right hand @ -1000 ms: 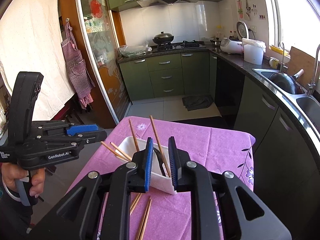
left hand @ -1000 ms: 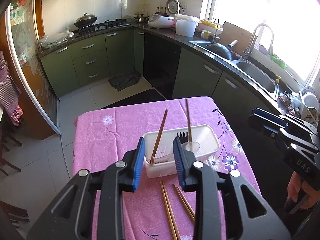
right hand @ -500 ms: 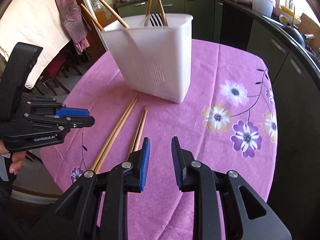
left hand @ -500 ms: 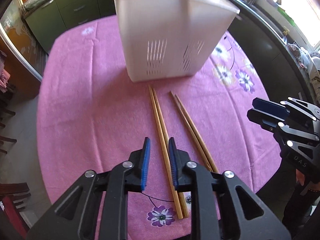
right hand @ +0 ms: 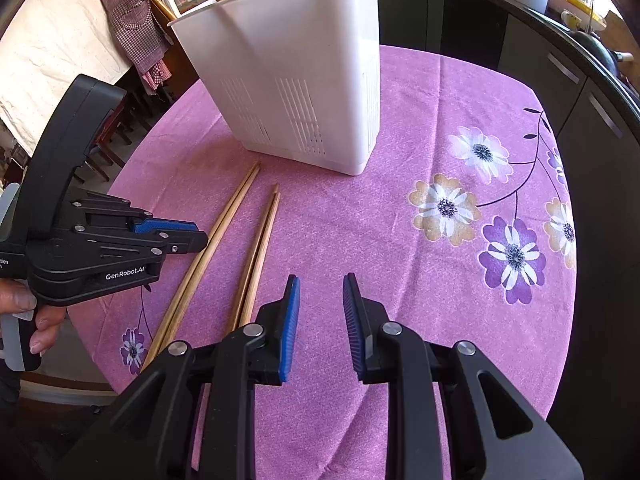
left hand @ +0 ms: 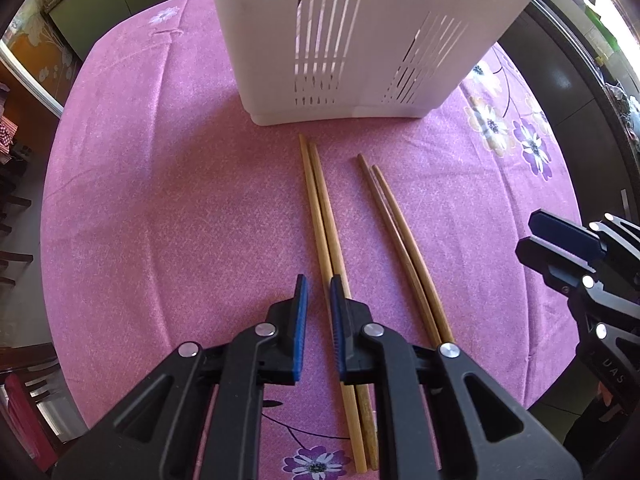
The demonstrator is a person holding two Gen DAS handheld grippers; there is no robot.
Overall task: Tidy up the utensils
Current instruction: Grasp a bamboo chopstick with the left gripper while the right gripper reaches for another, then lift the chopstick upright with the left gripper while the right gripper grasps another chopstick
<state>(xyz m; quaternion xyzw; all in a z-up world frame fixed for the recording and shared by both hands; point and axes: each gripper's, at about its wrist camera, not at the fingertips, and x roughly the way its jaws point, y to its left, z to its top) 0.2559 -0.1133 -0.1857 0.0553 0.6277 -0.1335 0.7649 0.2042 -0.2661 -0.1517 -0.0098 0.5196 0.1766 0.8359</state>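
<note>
**Both grippers low over the chopsticks**

The left gripper (left hand: 318, 308) has its fingers slightly apart, with nothing between them, above the pale chopsticks (left hand: 325, 220). The right gripper (right hand: 318, 312) has its fingers wider apart and empty, just beside the dark chopsticks (right hand: 260, 248). Both pairs lie on the cloth (right hand: 400, 220) in front of the holder (right hand: 304, 80), their tips near its base.

Left gripper (left hand: 318, 300) and right gripper (right hand: 319, 304), both parted

The bench (right hand: 360, 216) cloth is pink with purple and white flowers, the holder (right hand: 296, 80) is white, the chopsticks (left hand: 324, 216) are light brown, and the left hand-held gripper (left hand: 318, 284) is black with blue pads
</note>
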